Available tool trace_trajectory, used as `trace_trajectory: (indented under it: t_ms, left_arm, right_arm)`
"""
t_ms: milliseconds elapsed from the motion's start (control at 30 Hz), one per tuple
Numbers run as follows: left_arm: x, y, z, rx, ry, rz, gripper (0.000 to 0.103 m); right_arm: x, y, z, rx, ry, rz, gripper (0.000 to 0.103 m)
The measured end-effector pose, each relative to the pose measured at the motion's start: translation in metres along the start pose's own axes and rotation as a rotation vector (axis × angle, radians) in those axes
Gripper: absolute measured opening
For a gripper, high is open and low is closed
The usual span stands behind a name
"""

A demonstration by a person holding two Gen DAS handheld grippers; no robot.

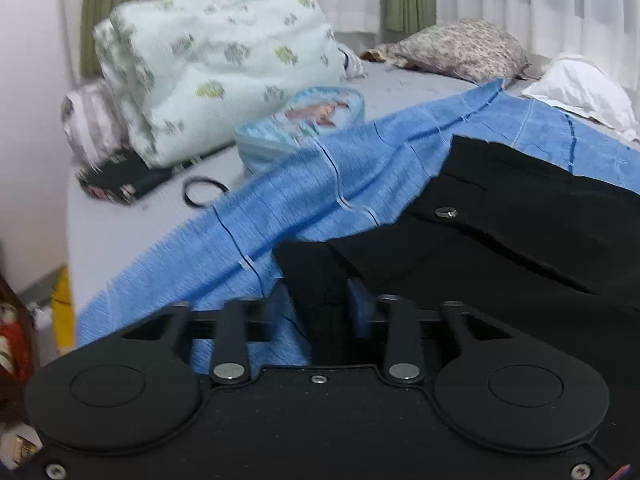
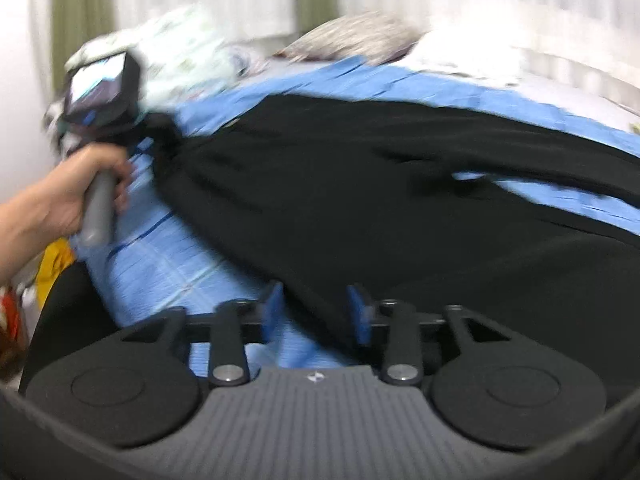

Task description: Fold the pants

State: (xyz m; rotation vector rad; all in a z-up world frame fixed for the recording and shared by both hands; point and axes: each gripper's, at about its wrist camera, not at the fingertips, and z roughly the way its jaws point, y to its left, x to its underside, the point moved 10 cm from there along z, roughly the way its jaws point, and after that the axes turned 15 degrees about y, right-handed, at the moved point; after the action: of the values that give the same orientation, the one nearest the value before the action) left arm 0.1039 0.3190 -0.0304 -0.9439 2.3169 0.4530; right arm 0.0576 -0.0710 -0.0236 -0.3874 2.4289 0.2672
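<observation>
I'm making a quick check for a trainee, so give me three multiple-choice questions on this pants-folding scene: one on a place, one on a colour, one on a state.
1. The black pants lie on:
A. a blue blanket
B. a bare floor
C. a chair

2. The right gripper pads are:
A. red
B. blue
C. yellow

3. The right gripper's jaws are:
A. clamped shut
B. open
C. out of view

Answers:
1 A, the blue blanket shows on all sides of the pants.
2 B, a blue pad stands on each side.
3 B, there is a clear gap between the pads, with cloth lying loose in it.
</observation>
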Motion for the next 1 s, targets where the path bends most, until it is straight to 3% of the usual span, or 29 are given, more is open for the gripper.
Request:
trace_trajectory:
  t_ms: [67, 100, 200, 333, 433, 500, 567, 700, 833, 933, 1000]
  left_arm:
    - [-0.006, 0.0, -0.015, -0.038, -0.057, 0.01, 0.093]
    - [-0.009, -0.001, -0.023, -0.043, -0.091, 0.021, 0.096]
    - [-0.017, -0.012, -0.044, -0.006, -0.136, 0.053, 0.096]
    - [-0.016, -0.046, -0.054, 0.127, -0.122, 0.105, 0.093]
    - [-0.01, -0.077, -0.053, 0.222, -0.13, 0.186, 0.084]
    - [-0.006, -0.096, -0.049, 0.213, -0.13, 0.245, 0.076]
    - [-0.003, -0.105, -0.041, 0.177, -0.124, 0.256, 0.075]
    - [0.002, -0.102, -0.017, 0.166, -0.047, 0.183, 0.072]
    - [0.008, -0.088, 0.013, 0.134, 0.04, 0.122, 0.07]
    - [0.009, -0.086, 0.013, 0.117, 0.024, 0.134, 0.07]
    - [0.011, -0.087, 0.013, 0.101, 0.018, 0.149, 0.071]
  right_arm:
    - [0.001, -0.038, -0.022, 0.047, -0.029, 0.068, 0.062]
    - [0.001, -0.062, -0.033, 0.089, -0.042, 0.103, 0.063]
    - [0.005, -0.141, -0.065, 0.248, -0.071, 0.197, 0.069]
    - [0.018, -0.25, -0.099, 0.443, -0.067, 0.327, 0.07]
    - [0.033, -0.337, -0.125, 0.577, -0.076, 0.428, 0.073]
    - [0.04, -0.382, -0.133, 0.604, -0.077, 0.488, 0.075]
    - [0.049, -0.423, -0.134, 0.606, -0.067, 0.541, 0.075]
    - [0.064, -0.479, -0.122, 0.626, -0.036, 0.607, 0.075]
    - [0.069, -0.514, -0.093, 0.649, 0.057, 0.592, 0.076]
    - [0.065, -0.53, -0.084, 0.635, 0.076, 0.576, 0.079]
    - [0.061, -0.531, -0.079, 0.556, 0.063, 0.585, 0.061]
